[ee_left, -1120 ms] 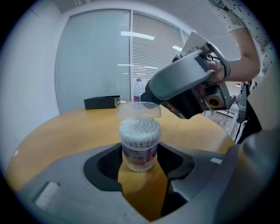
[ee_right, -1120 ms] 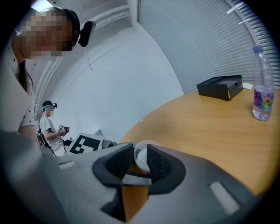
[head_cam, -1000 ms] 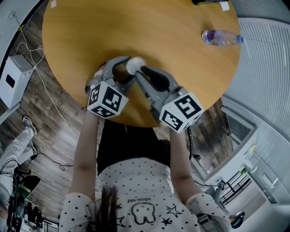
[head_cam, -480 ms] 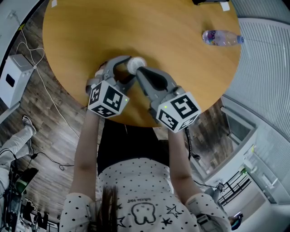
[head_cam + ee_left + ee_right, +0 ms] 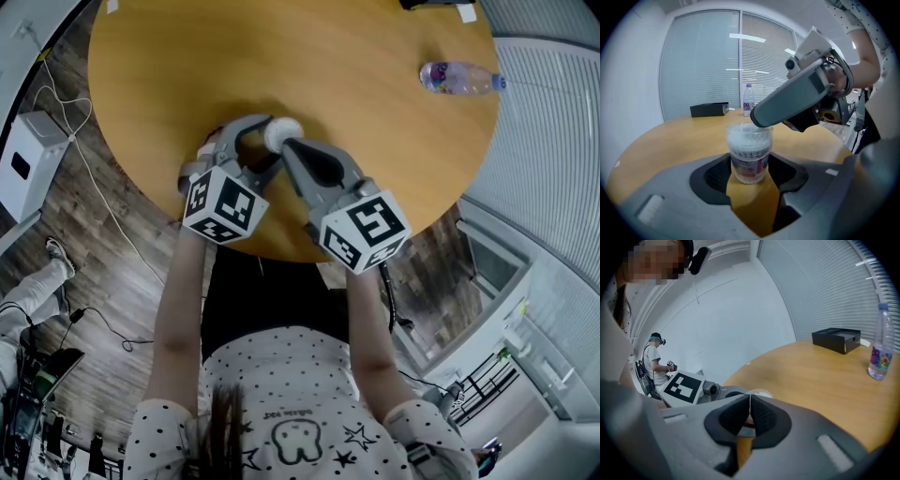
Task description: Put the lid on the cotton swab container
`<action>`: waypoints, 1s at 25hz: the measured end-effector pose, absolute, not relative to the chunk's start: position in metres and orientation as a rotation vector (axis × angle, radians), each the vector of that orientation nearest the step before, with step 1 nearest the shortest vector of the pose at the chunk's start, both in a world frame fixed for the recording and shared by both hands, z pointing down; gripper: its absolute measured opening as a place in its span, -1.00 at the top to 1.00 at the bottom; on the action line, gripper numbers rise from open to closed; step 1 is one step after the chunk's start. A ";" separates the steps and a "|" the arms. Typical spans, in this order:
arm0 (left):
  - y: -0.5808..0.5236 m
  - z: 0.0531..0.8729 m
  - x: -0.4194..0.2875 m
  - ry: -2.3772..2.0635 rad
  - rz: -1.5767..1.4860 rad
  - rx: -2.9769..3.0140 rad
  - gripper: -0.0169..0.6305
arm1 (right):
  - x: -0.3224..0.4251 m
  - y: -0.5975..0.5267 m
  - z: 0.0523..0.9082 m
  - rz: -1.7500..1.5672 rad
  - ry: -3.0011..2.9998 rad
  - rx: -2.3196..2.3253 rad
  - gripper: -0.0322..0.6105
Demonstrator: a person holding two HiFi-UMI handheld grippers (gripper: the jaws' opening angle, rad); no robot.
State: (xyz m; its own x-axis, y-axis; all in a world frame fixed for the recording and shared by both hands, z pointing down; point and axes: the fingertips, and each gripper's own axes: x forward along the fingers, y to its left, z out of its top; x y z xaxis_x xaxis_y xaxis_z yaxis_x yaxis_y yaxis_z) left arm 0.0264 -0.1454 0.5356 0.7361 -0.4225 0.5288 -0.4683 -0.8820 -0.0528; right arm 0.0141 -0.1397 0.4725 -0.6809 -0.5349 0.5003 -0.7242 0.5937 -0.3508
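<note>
2 claws engaged. Left claw (image 5: 750,176): clamped on cotton swab container (image 5: 749,157), upright on desk (image 5: 328,75). Right claw (image 5: 750,411): pinched on clear lid (image 5: 759,393) at container's mouth. Its rear has swung slightly toward left claw within 1 s, so seating appears under way.

Clear cotton swab container (image 5: 749,157), upright and full, pink label, thin lid (image 5: 760,392) seemingly at its rim.

The cotton swab container (image 5: 749,152) is being carried by the desk (image 5: 281,56) near its front edge and gripped between the left gripper's (image 5: 265,141) jaws. The lid (image 5: 749,127) is being held on top of it by the right gripper (image 5: 289,145). A bottle (image 5: 459,78) and a box (image 5: 836,340) are being borne well apart, far right and behind.
</note>
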 end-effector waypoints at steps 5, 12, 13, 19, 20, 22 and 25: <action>-0.146 0.536 0.026 -0.733 0.838 2.848 0.15 | 0.014 -0.140 0.474 0.769 -2.480 1.021 0.88; -0.146 0.536 0.026 -0.733 0.840 2.848 0.14 | 0.013 -0.141 0.473 0.757 -2.475 1.023 0.88; -0.146 0.536 0.026 -0.732 0.841 2.848 0.14 | 0.013 -0.141 0.473 0.754 -2.472 1.021 0.88; -0.147 0.535 0.027 -0.732 0.841 2.848 0.14 | 0.012 -0.141 0.474 0.698 -2.443 0.995 0.89; -0.147 0.535 0.027 -0.733 0.841 2.848 0.14 | 0.012 -0.141 0.474 0.684 -2.436 0.988 0.89; -0.146 0.535 0.027 -0.735 0.840 2.847 0.14 | 0.011 -0.141 0.474 0.664 -2.423 0.978 0.89; -0.146 0.537 0.028 -0.733 0.861 2.844 0.13 | 0.009 -0.138 0.479 0.655 -2.399 0.952 0.89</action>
